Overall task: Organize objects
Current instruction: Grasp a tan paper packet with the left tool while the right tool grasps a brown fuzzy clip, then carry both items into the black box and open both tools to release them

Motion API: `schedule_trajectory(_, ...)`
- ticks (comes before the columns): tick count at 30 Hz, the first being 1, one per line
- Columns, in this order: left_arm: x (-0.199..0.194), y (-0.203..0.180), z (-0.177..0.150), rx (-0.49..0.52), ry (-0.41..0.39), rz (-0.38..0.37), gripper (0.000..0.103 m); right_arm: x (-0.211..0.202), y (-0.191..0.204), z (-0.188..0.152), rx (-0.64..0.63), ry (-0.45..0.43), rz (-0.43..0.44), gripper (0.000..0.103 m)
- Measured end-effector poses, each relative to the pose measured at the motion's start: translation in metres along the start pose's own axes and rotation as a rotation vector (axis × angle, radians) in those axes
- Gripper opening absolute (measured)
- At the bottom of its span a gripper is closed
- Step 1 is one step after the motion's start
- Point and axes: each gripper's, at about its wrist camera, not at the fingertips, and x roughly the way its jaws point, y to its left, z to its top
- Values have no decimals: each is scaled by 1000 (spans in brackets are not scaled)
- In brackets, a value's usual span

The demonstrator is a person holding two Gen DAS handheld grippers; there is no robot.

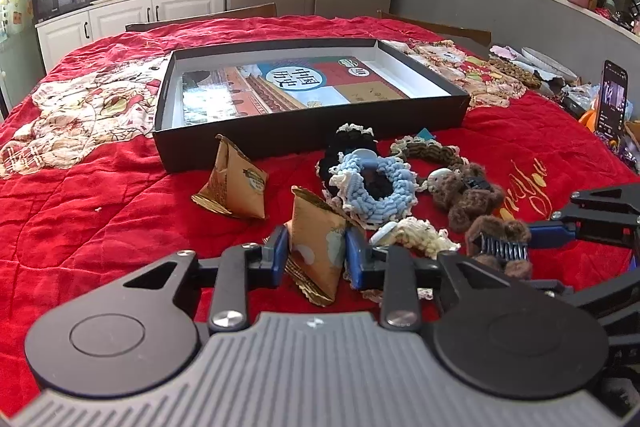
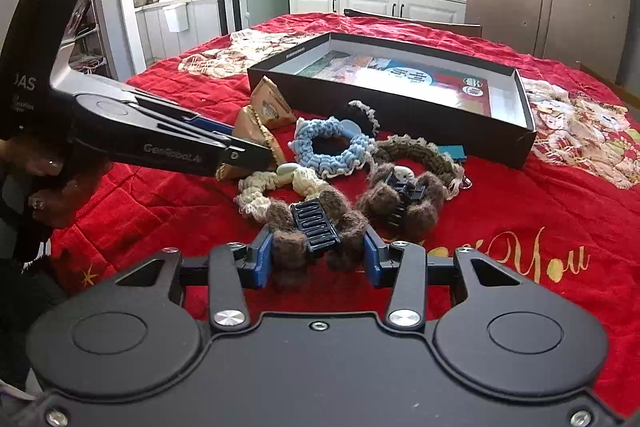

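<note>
A tan snack packet (image 1: pixel 320 239) stands upright on the red cloth, and my left gripper (image 1: pixel 316 255) is shut on it, blue pads pressing both sides. My right gripper (image 2: pixel 318 259) is shut on a brown furry hair clip (image 2: pixel 316 227) with a dark blue claw. That clip (image 1: pixel 500 239) also shows at the right of the left wrist view. A second tan packet (image 1: pixel 236 183) stands further left. Beyond lie a blue scrunchie (image 2: pixel 332 143), a cream scrunchie (image 2: pixel 276 187), an olive scrunchie (image 2: pixel 420 151) and another brown furry clip (image 2: pixel 404 199). Behind them stands an open black box (image 1: pixel 312 135).
A colourful book (image 1: pixel 304 83) lies flat inside the box. A phone (image 1: pixel 612 99) stands propped at the table's right edge amid clutter. A black scrunchie (image 1: pixel 352 139) lies against the box's front wall. Red quilted cloth (image 1: pixel 100 227) covers the table; chair backs stand beyond it.
</note>
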Motion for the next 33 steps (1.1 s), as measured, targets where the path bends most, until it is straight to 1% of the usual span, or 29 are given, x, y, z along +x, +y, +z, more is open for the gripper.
schedule_trajectory(8, -22, 3, 9, -7, -47, -7, 34, -15, -10, 12, 29, -48, -6, 42)
schedule_trajectory(11, -27, 5, 19, -5, -73, -11, 34, -18, -15, 23, 18, -79, -40, 42)
schedule_trajectory(16, -27, 9, 42, -8, -124, 17, 34, -17, -30, 48, 7, -133, -95, 42)
schedule_trajectory(19, -22, 16, 59, -27, -146, 26, 34, -12, -41, 64, 13, -162, -129, 42)
schedule_trajectory(23, -9, 25, 77, -56, -151, 31, 34, -4, -58, 87, 53, -199, -138, 42)
schedule_trajectory(26, 2, 31, 89, -62, -158, 54, 34, 5, -70, 104, 63, -221, -160, 42)
schedule_trajectory(29, 16, 37, 101, -69, -160, 69, 34, 19, -80, 118, 75, -224, -180, 42)
schedule_trajectory(33, 36, 45, 113, -87, -145, 85, 34, 42, -97, 133, 99, -206, -193, 42)
